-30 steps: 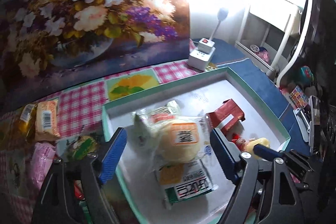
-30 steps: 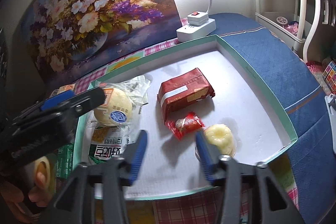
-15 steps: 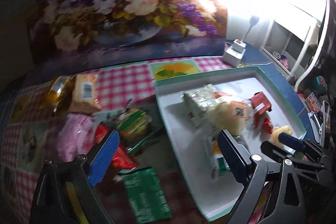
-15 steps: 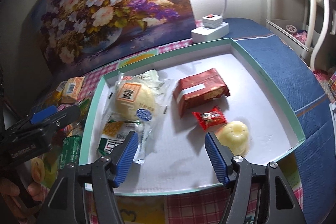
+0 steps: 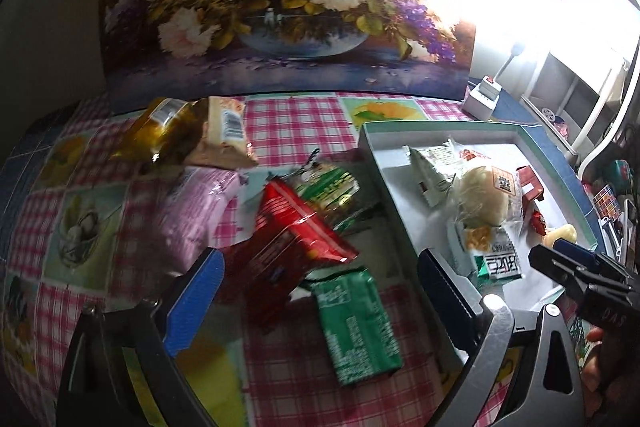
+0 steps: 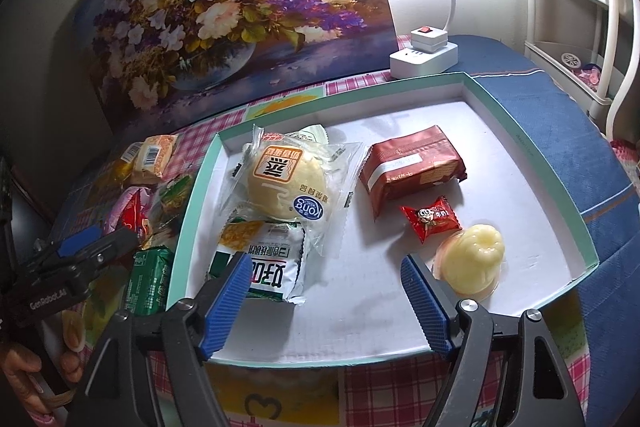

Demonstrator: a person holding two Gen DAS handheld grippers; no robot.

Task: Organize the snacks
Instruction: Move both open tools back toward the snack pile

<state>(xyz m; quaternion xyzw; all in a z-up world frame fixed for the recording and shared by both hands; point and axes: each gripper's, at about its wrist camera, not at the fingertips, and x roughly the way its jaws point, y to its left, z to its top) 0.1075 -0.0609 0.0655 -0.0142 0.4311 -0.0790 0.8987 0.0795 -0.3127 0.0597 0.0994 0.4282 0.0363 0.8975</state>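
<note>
Left wrist view: our left gripper (image 5: 316, 299) wide open, empty, right over green packet (image 5: 356, 327) beside tray (image 5: 400, 227); packet's long axis runs away from us.

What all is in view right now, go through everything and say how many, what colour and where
tray: 1, teal rim, white floor, on table
bun: 1, pale yellow, tray left
noodle pack: 1, white-green, under bun
brown pack: 1, tray centre
candy: 1, red, below brown pack
jelly cup: 1, yellow, tray right
green pack: 1, on cloth left of tray
red bag: 1, beside green pack
pink bag: 1, further left
power strip: 1, white, behind tray
left tongs: open, over loose snacks
right tongs: open, over tray
</note>
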